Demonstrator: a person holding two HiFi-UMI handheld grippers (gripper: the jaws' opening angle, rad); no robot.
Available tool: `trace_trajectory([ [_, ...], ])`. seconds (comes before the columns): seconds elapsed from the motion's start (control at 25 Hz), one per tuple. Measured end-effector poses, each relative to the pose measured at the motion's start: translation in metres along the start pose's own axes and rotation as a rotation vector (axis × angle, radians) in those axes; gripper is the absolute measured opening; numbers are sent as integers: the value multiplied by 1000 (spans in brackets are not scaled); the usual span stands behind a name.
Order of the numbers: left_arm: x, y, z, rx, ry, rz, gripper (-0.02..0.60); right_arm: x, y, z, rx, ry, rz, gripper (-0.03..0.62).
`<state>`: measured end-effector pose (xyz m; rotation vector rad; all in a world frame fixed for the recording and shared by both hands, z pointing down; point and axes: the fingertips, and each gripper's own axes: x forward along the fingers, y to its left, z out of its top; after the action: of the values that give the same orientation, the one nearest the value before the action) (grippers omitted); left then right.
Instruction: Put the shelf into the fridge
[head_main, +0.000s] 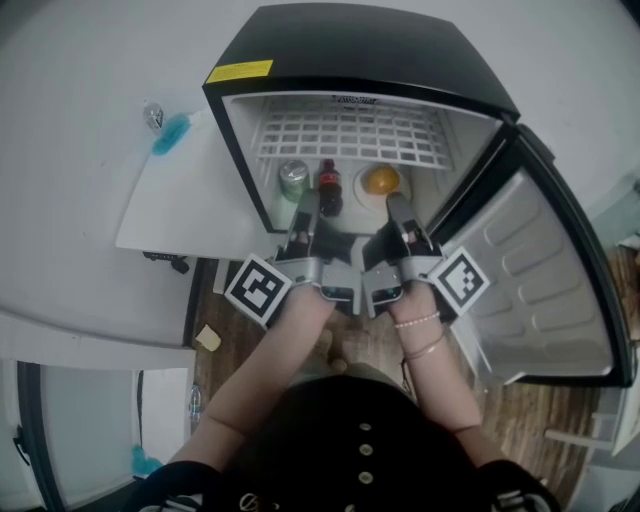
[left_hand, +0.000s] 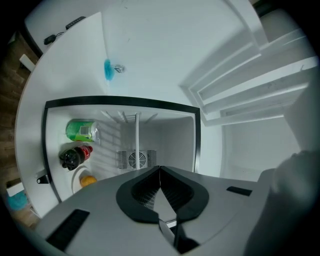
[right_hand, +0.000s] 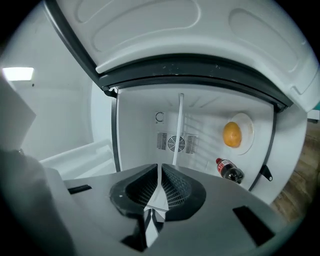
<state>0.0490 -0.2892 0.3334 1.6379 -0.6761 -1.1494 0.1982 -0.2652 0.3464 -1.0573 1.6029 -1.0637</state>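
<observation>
Flooring of brown wood planks (head_main: 520, 420) with pale walls around; on it stands a compact fridge (head_main: 360, 50), black on top and white inside, its door (head_main: 545, 280) swung fully open to the person's right. A white panel (head_main: 180, 200) lies along the fridge's left side, with a small blue item (head_main: 170, 133) just beyond it, too small to identify. Shelf (head_main: 350, 135): a white wire grid, seated level across the upper part of the fridge cavity and reaching both side walls; in both gripper views it shows edge-on as a thin white line. On the fridge floor below it, left to right: green can (head_main: 293, 178), cola bottle (head_main: 329, 185), orange (head_main: 381, 180) on a white plate (head_main: 364, 196). Left gripper (head_main: 305, 200): held just in front of the open cavity, jaws brought together with their tips meeting, nothing between them, touching neither shelf nor contents. Right gripper (head_main: 395, 200): just beside the left one and parallel to it, also facing the cavity, jaws likewise closed tip to tip and empty. Each gripper is held in one of the person's hands, with its marker cube at the rear on the outer side.
</observation>
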Motion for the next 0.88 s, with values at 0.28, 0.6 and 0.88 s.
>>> trace_trajectory([
  [0.28,-19,-2,-16,-31,15,-4,6,-23,7,-1,-9,5,13,11],
  [0.6,-39,-3,-26,-53,23,-9,6,-39,18,-10,-1,35,51,11],
  [0.88,-47,-4,-28,-39,26,-9,6,-44,21,-16,-8,60,65,9],
])
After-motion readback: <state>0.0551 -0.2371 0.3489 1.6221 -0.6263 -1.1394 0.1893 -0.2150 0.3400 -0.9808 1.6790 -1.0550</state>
